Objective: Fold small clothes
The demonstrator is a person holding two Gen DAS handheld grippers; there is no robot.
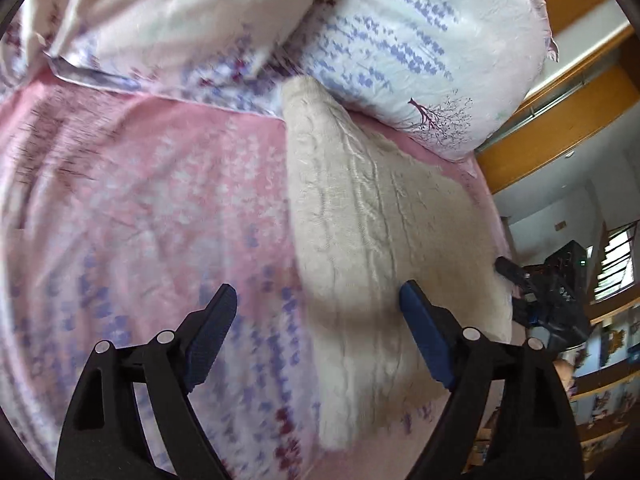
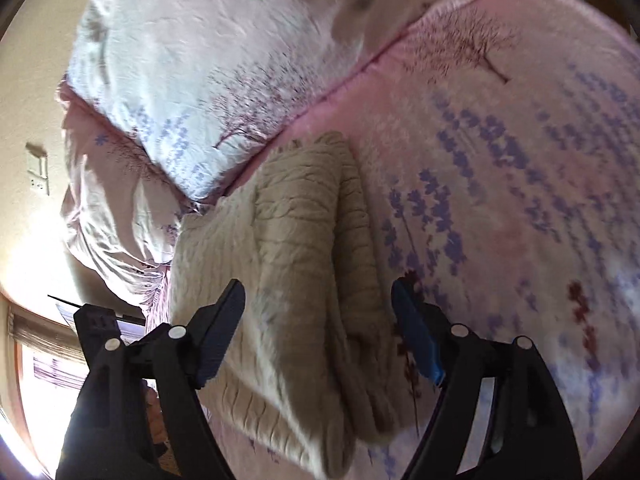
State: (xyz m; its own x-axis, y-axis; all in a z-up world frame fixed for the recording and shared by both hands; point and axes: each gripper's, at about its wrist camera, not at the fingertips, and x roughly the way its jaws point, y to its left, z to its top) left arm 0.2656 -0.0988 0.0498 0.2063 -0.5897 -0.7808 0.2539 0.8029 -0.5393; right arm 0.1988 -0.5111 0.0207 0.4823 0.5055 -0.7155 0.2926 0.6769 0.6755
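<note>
Cream cable-knit sweater [image 1: 372,216] lies partly folded on the pink floral bedsheet [image 1: 140,200], its far end just beside the white pillow with purple flower print [image 1: 420,52]. In the right wrist view one side of it [image 2: 304,264] is doubled over into a thick ridge.

Left gripper [image 1: 318,312]: fingers apart, empty, above the knit's near edge. Right gripper [image 2: 318,308]: fingers apart, empty, straddling the ridge.

Handling guess: soft, limp, bulky, light, not slippery; stretches if dragged. Pinch ribbed hem or folded edge, through all layers.

No readable brands, labels or writing.
</note>
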